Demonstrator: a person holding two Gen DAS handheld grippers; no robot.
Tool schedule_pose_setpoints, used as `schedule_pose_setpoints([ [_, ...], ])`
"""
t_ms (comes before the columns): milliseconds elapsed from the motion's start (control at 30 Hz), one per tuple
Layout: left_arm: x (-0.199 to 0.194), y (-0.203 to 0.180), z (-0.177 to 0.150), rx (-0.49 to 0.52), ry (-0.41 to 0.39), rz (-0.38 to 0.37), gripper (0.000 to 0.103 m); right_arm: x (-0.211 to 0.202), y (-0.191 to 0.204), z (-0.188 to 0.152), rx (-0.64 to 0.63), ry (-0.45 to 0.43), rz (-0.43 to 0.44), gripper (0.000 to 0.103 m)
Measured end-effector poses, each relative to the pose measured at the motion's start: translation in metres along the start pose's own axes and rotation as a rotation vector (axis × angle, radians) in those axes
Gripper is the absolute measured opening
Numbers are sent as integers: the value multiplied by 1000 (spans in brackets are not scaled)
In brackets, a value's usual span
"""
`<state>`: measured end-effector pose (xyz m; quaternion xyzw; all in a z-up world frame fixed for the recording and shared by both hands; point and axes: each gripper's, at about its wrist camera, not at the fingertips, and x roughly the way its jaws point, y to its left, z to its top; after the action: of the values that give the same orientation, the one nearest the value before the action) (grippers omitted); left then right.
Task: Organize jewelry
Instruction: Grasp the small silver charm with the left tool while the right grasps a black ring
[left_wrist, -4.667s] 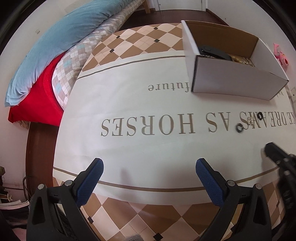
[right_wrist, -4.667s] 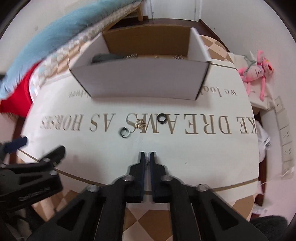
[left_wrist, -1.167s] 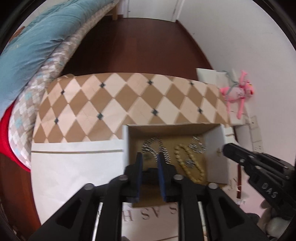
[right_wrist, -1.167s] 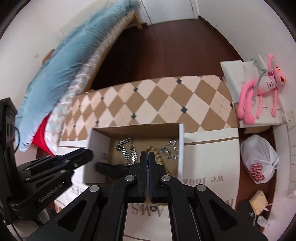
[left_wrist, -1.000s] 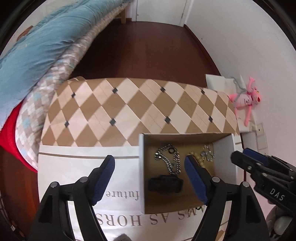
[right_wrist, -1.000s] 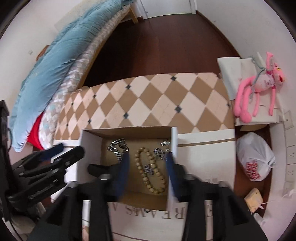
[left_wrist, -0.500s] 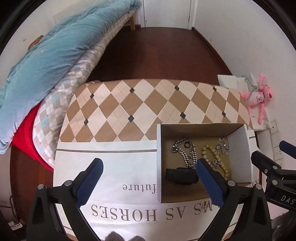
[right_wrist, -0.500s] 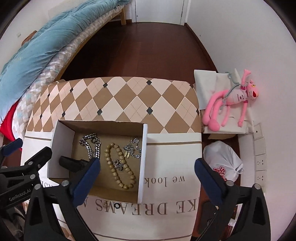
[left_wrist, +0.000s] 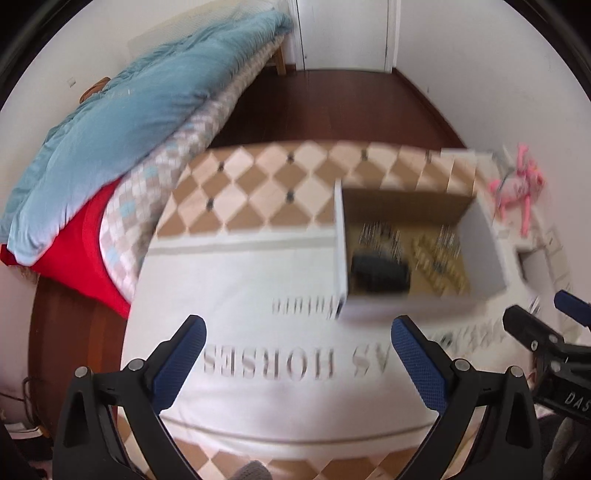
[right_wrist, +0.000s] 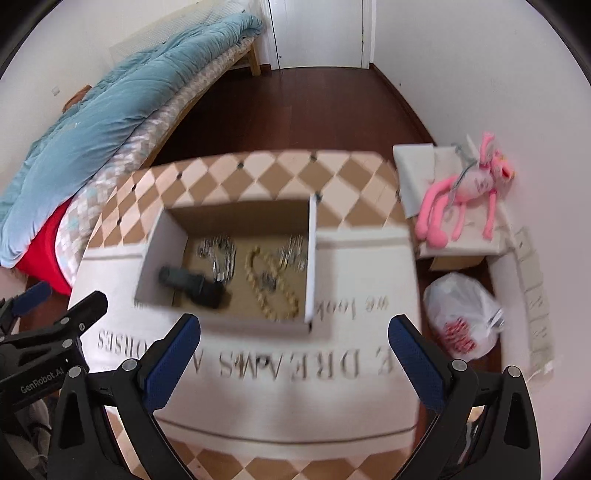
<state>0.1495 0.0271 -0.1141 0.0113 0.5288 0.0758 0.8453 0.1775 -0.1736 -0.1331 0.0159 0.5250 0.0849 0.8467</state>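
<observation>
The table (right_wrist: 354, 391) wore a cloth with a white middle band printed in large grey letters and a border of tan and cream diamonds. Beyond it ran a dark wooden floor (right_wrist: 295, 110) to a white door, with a bed along one side under a blue quilt (right_wrist: 110, 110), a checked blanket and a red sheet. By the white wall lay one pink plush toy (right_wrist: 461, 192) and one white plastic bag (right_wrist: 461, 317).

One open cardboard box (right_wrist: 312, 258), white outside and brown inside, stood on the cloth. It held the jewelry: one silver chain (right_wrist: 218, 254), one string of tan beads (right_wrist: 273, 288), a smaller silvery piece near the right wall, and one dark oblong object (right_wrist: 192, 284). Blur hid finer detail.

The left tool (left_wrist: 295, 347) and the right tool (right_wrist: 295, 343) each had just been opening; both stood spread wide over the printed band, nearer the camera than the box, with nothing between their blue pads.
</observation>
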Motion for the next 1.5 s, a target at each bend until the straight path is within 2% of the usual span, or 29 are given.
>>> schedule_pose_setpoints([
  [67,17,-1,-16,8,46,9,103,19,0,-17,0,33,24,85],
  [100,28,-2,-24,3,70,9,103,31,0,-26,-1,52,22,65],
  [133,36,-2,-30,-1,90,2,103,39,1,-32,-4,64,21,54],
  [333,71,-4,-48,-20,161,3,103,73,8,-52,-32,73,40,52],
  [567,88,-6,-52,-40,209,-28,103,87,26,-55,-121,49,2,51],
  [600,89,-6,-52,-43,209,-30,103,87,28,-53,-131,42,-7,45],
  [633,89,-6,-52,-44,211,-31,103,88,31,-53,-145,36,-35,34],
  [667,89,-6,-52,-43,212,-30,103,88,32,-52,-155,32,-45,29],
  [700,89,-7,-51,-41,211,-29,103,88,35,-52,-167,29,-52,13],
  [800,88,-8,-50,-32,212,-26,103,87,36,-54,-174,25,-47,12],
  [900,81,-16,-47,-17,200,-34,103,74,22,-54,-113,5,-17,12],
  [1133,71,-57,-30,5,154,-148,102,47,-36,-55,83,-21,5,12],
  [1267,74,-82,-22,64,127,-156,101,47,-52,-57,132,-21,-4,12],
  [1300,75,-88,-20,83,119,-154,99,48,-56,-56,140,-20,-4,12],
  [1367,75,-98,-18,115,108,-151,86,48,-60,-56,159,-22,-3,12],
  [1500,80,-111,-17,154,110,-149,71,48,-65,-55,177,-27,-2,12],
])
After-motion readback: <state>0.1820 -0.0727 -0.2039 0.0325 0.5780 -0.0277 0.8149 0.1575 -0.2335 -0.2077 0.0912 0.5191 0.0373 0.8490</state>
